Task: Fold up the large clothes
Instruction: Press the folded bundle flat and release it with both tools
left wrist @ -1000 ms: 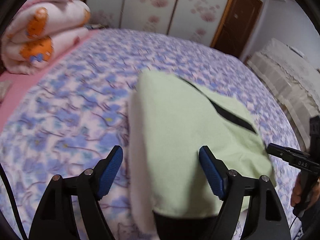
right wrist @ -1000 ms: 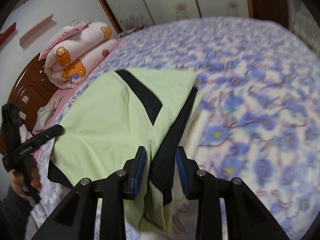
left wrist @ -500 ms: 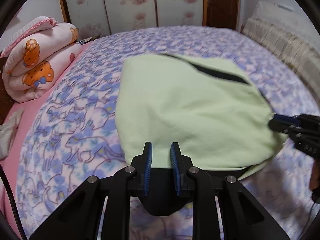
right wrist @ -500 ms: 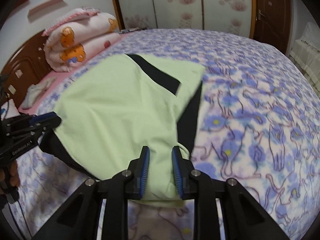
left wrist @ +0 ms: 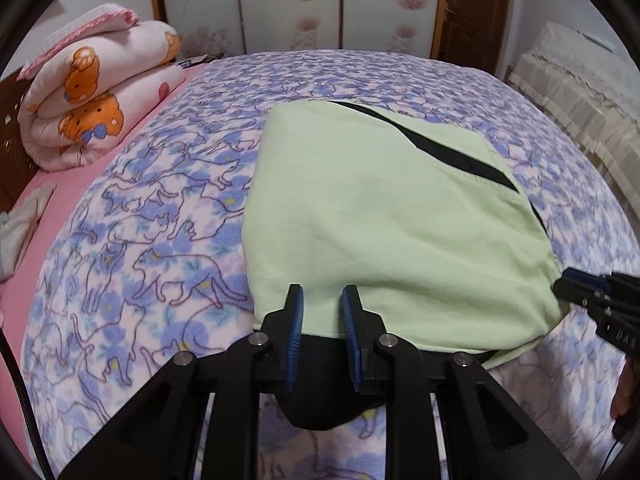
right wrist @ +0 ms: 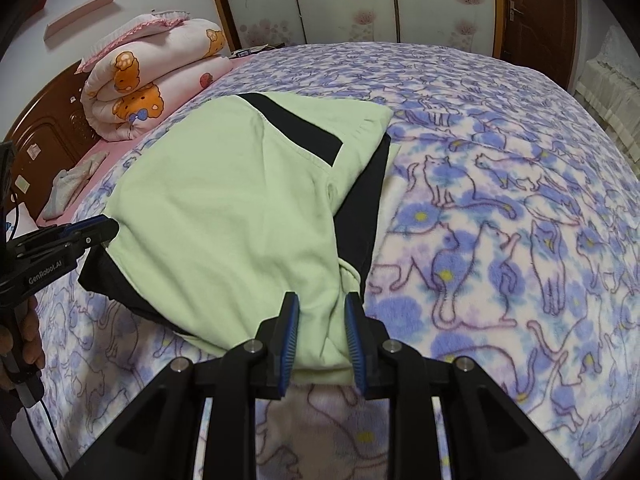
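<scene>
A light green garment with black panels [left wrist: 384, 216] lies partly folded on the bed, also in the right wrist view [right wrist: 228, 220]. My left gripper [left wrist: 322, 300] is shut on its near left edge, green and black layers between the blue pads. My right gripper [right wrist: 320, 308] is shut on the near right edge of the green cloth. Each gripper shows in the other's view, the right one [left wrist: 600, 300] at the garment's right corner, the left one [right wrist: 60, 236] at its left corner.
The bed has a purple cat-print blanket [left wrist: 152, 240]. A rolled pink bear-print quilt [left wrist: 92, 100] lies at the far left by the wooden headboard [right wrist: 44, 120]. A small grey cloth [right wrist: 66, 190] lies on the pink sheet. A covered cabinet [left wrist: 580, 92] stands at the right.
My left gripper was open around the garment's edge a second ago and has closed on it. Both grippers pulled back toward the near bed edge, and the garment now lies flatter.
</scene>
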The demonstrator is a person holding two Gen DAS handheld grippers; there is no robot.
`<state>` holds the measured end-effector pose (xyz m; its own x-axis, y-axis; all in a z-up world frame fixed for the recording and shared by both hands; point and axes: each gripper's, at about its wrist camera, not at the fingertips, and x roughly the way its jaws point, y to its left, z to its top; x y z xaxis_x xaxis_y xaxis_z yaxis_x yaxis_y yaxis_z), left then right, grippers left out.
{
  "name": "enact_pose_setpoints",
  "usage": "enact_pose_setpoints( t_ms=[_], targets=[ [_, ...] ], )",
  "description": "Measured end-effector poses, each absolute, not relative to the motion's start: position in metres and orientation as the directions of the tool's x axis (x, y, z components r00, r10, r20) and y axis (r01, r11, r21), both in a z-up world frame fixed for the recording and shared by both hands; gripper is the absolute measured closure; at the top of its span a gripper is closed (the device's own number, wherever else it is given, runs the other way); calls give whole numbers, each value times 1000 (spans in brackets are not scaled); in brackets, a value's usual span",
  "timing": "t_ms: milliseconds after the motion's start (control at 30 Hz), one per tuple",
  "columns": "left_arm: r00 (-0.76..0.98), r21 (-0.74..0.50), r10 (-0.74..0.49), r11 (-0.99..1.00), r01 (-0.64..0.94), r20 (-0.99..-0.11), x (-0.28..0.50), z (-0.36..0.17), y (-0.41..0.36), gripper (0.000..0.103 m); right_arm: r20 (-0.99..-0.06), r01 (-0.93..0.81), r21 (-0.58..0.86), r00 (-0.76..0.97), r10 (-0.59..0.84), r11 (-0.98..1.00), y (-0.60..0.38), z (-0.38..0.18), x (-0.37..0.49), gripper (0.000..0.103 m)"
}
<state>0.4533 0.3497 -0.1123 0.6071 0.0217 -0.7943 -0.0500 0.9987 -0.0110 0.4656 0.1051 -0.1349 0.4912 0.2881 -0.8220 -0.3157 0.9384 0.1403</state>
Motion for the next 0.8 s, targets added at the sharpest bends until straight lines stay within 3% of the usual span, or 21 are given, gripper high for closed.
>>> enact_pose_setpoints(
  t_ms=[33, 100, 133, 167, 333, 567, 800],
  targets=[
    [606, -23, 18, 998, -59, -795, 452, -110, 349, 76, -823, -314, 138, 491, 285, 939, 105, -133, 465, 79],
    [606, -38, 14, 997, -72, -796, 449, -106, 348, 51, -826, -309, 138, 487, 282, 941, 104, -128, 462, 79],
    [610, -35, 25, 996, -86, -792, 446, -102, 347, 31, -827, -304, 136, 489, 277, 943, 103, -125, 460, 79],
    [618, -33, 32, 995, -94, -785, 442, -99, 345, 21, -827, -301, 135, 491, 275, 944, 101, -121, 458, 79],
    [597, -46, 30, 993, -111, -801, 427, -87, 338, 16, -823, -280, 143, 498, 271, 949, 90, -102, 445, 78],
    [566, -52, 23, 992, -116, -824, 390, -69, 310, 8, -830, -243, 88, 518, 206, 966, 66, -74, 415, 60],
    [611, -63, -14, 996, -59, -792, 342, -42, 261, 1, -841, -207, 43, 520, 148, 977, 37, -53, 372, 54]
  ],
)
